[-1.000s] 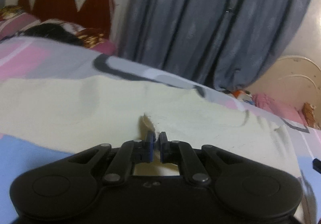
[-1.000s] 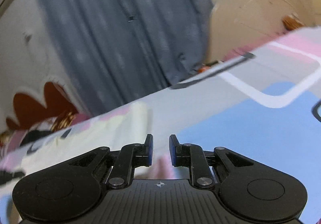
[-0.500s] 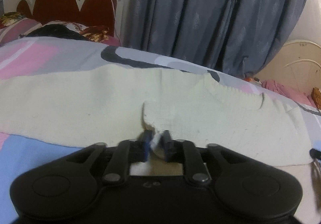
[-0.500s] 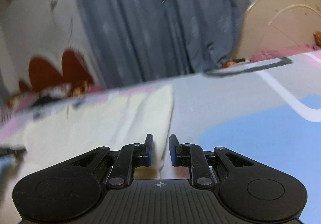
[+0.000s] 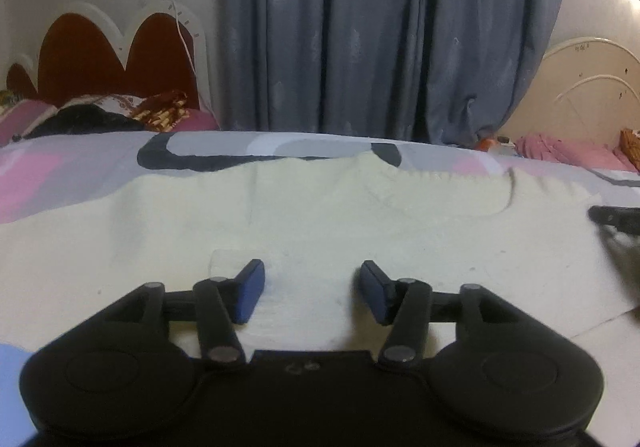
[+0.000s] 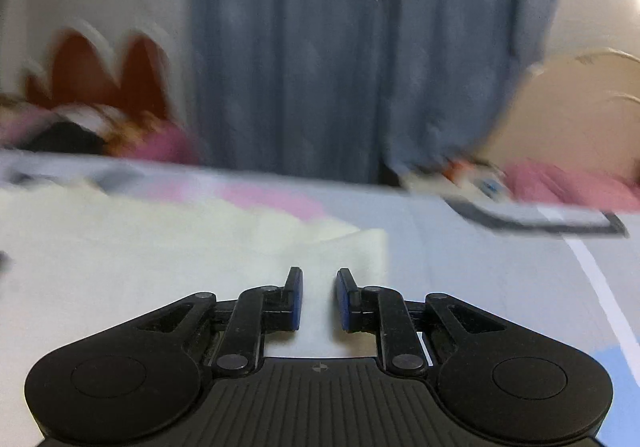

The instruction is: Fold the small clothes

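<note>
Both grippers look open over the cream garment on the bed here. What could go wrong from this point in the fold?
1. The left gripper is wide open over flat cloth on the cream garment; closing here may pinch the bedsheet too.
2. The right gripper, near the garment's corner, could miss the edge. That view is blurred.

Cream garment (image 5: 320, 215), pink-grey-blue patterned bedsheet (image 5: 60, 167), grey-blue curtain (image 5: 360, 27)

We see bare bedsheet (image 6: 500, 287) right of the cream garment (image 5: 320, 215), free to pass; beyond the garment, pillows (image 5: 120, 115) and curtain (image 5: 380, 31) block the way
</note>
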{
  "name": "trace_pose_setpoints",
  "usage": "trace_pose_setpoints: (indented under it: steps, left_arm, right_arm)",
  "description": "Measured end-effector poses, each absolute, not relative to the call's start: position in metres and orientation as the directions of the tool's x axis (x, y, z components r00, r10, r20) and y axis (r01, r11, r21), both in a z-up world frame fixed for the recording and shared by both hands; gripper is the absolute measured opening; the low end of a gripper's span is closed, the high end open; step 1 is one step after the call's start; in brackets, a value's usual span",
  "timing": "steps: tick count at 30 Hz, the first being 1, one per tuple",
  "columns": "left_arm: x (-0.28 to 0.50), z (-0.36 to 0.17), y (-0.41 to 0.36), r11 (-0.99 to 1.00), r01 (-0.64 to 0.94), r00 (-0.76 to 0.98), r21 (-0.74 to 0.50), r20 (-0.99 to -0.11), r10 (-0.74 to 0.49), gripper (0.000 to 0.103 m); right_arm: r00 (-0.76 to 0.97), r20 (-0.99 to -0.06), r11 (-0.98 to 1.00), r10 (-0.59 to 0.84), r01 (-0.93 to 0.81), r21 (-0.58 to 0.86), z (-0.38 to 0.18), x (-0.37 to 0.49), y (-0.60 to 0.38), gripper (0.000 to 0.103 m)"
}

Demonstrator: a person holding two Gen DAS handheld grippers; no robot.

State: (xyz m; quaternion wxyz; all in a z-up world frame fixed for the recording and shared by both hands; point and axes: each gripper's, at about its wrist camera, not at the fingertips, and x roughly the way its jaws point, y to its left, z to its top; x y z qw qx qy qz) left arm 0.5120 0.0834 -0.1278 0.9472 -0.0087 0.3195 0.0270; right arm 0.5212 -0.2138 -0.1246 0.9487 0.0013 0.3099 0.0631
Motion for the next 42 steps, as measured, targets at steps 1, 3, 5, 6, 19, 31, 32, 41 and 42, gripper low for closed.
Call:
trace_pose_setpoints:
  steps: [1,3,5,6,19,31,32,41,42]
  left_arm:
    - [0.511,-0.128,0.087,0.998,-0.056,0.794,-0.011,-0.606,0.038,0.055]
    - [0.509,-0.129,0.090,0.999,-0.047,0.795,-0.017,-0.606,0.027,0.055]
    - [0.502,-0.125,0.091,0.999,-0.054,0.798,-0.005,-0.601,0.040,0.052]
    - [0.496,-0.121,0.088,0.998,-0.059,0.805,0.003,-0.591,0.049,0.053]
    - [0.472,-0.129,0.071,0.998,-0.049,0.801,0.048,-0.594,0.067,0.057]
    - [0.467,-0.131,0.078,0.997,-0.044,0.792,0.062,-0.607,0.072,0.060]
    - [0.466,-0.129,0.079,0.997,-0.033,0.789,0.065,-0.610,0.066,0.060]
    - [0.412,-0.113,0.179,0.974,-0.228,0.800,-0.006,-0.571,0.184,0.069]
    - [0.404,-0.113,0.201,0.960,-0.278,0.791,-0.023,-0.573,0.215,0.069]
  right_arm:
    - [0.798,-0.590,0.993,0.120,-0.105,0.061,-0.126,0.523,-0.220,0.014]
    - [0.798,-0.595,0.995,0.096,-0.100,0.026,-0.126,0.520,-0.219,0.014]
    - [0.795,-0.601,0.995,0.082,-0.098,0.006,-0.126,0.515,-0.219,0.014]
    - [0.794,-0.602,0.996,0.078,-0.094,0.006,-0.122,0.511,-0.221,0.014]
    - [0.798,-0.589,0.976,0.131,-0.208,-0.065,-0.117,0.434,-0.193,0.014]
    - [0.779,-0.616,0.973,0.118,-0.214,-0.085,-0.114,0.423,-0.180,0.014]
    - [0.775,-0.623,0.972,0.108,-0.215,-0.099,-0.112,0.424,-0.176,0.014]
    - [0.765,-0.616,0.967,0.187,-0.255,-0.023,-0.088,0.410,-0.152,0.015]
    - [0.759,-0.622,0.965,0.193,-0.261,-0.020,-0.087,0.408,-0.147,0.015]
